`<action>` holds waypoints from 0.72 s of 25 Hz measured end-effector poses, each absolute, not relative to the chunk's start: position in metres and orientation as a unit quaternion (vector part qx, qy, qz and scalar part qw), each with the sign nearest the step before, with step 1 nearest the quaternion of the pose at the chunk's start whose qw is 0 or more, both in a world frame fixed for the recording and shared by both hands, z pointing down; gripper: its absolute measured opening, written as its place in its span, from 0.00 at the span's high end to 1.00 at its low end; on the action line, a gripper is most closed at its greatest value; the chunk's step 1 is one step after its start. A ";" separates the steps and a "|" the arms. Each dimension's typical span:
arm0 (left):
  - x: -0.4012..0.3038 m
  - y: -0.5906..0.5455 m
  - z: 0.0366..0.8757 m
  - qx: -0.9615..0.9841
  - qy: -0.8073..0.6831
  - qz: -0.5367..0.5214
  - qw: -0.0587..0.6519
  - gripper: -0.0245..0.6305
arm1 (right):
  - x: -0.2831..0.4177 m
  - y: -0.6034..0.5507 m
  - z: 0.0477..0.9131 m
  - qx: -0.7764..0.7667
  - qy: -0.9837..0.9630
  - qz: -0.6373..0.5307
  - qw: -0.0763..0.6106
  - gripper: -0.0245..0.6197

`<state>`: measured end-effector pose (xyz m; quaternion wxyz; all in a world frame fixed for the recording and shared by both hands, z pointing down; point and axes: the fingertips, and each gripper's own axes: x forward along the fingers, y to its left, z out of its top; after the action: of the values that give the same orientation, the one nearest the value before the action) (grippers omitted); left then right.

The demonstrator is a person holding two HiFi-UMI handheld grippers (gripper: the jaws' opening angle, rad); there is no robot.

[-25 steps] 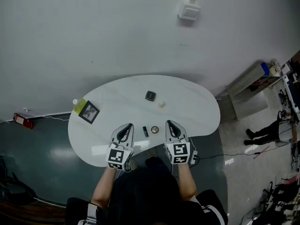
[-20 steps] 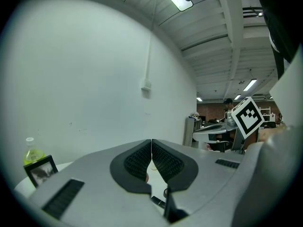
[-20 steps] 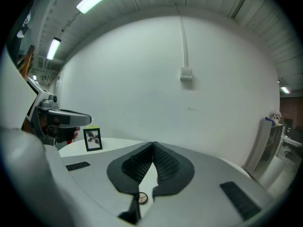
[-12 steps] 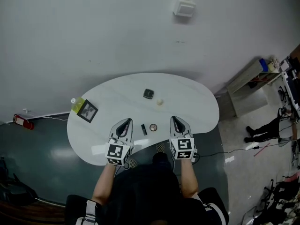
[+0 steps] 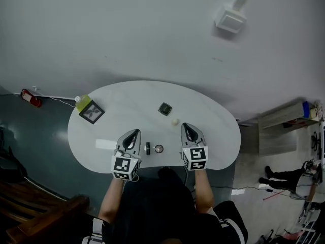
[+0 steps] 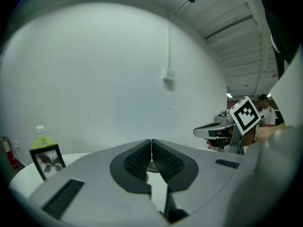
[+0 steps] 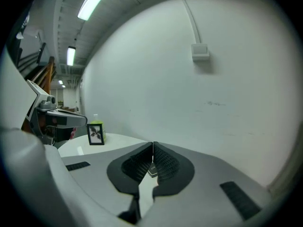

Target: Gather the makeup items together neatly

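At the near edge of the white table, the small dark tube and the round compact lie side by side, just apart, between the two tools, and that is where I'd worry. Both sit close to the front rim, so a sweep drawn toward the person could tip them off, and the tube looks as if it would roll if nudged from the side. With each tool closed to a blunt wedge, any gathering from here would be pushing rather than picking. A push off-centre would likely spin a compact away instead of sliding it. The left gripper is held out over the table on a bent forearm, pointing away from the person and a little downward, its jaws pressed together with nothing between them. The right gripper mirrors it on the other side of the pair, jaws likewise flat against each other and empty. Neither touches an item, so far as I can tell. Farther out, a small pale ball rests just left of the right gripper's tip, and beyond it the dark square compact sits mid-table, well apart from the near pair. At the far left edge stand a photo frame and a green bottle.
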<state>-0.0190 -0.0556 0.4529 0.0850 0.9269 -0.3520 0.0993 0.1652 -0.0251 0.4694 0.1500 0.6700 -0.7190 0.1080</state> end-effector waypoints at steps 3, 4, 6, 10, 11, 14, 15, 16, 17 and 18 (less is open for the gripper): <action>-0.015 -0.061 0.461 0.911 -0.386 0.107 0.097 0.93 | 0.174 -0.046 0.479 0.640 -0.743 0.112 0.161 0.92; -0.014 -0.062 0.464 0.905 -0.398 0.110 0.101 0.93 | 0.176 -0.051 0.484 0.631 -0.750 0.114 0.165 0.91; -0.016 -0.064 0.471 0.893 -0.422 0.114 0.111 0.93 | 0.178 -0.062 0.491 0.612 -0.763 0.118 0.172 0.92; -0.019 -0.068 0.480 0.870 -0.463 0.114 0.129 0.93 | 0.176 -0.082 0.507 0.575 -0.787 0.124 0.186 0.92; -0.019 -0.069 0.483 0.865 -0.470 0.115 0.131 0.93 | 0.175 -0.088 0.511 0.567 -0.792 0.126 0.190 0.91; -0.021 -0.074 0.493 0.854 -0.487 0.121 0.140 0.93 | 0.173 -0.103 0.526 0.545 -0.803 0.132 0.203 0.91; -0.021 -0.076 0.498 0.850 -0.491 0.124 0.144 0.93 | 0.172 -0.109 0.533 0.539 -0.805 0.134 0.208 0.91; -0.020 -0.079 0.503 0.848 -0.494 0.126 0.148 0.93 | 0.172 -0.114 0.539 0.534 -0.806 0.136 0.213 0.91; -0.020 -0.082 0.508 0.845 -0.496 0.129 0.152 0.93 | 0.173 -0.119 0.546 0.530 -0.808 0.138 0.218 0.91; -0.019 -0.085 0.512 0.844 -0.497 0.132 0.155 0.93 | 0.173 -0.124 0.552 0.526 -0.808 0.140 0.223 0.91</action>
<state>-0.0189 -0.0849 0.5124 0.1554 0.8437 -0.4968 0.1316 0.1730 -0.1239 0.5522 0.2231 0.5263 -0.8084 0.1405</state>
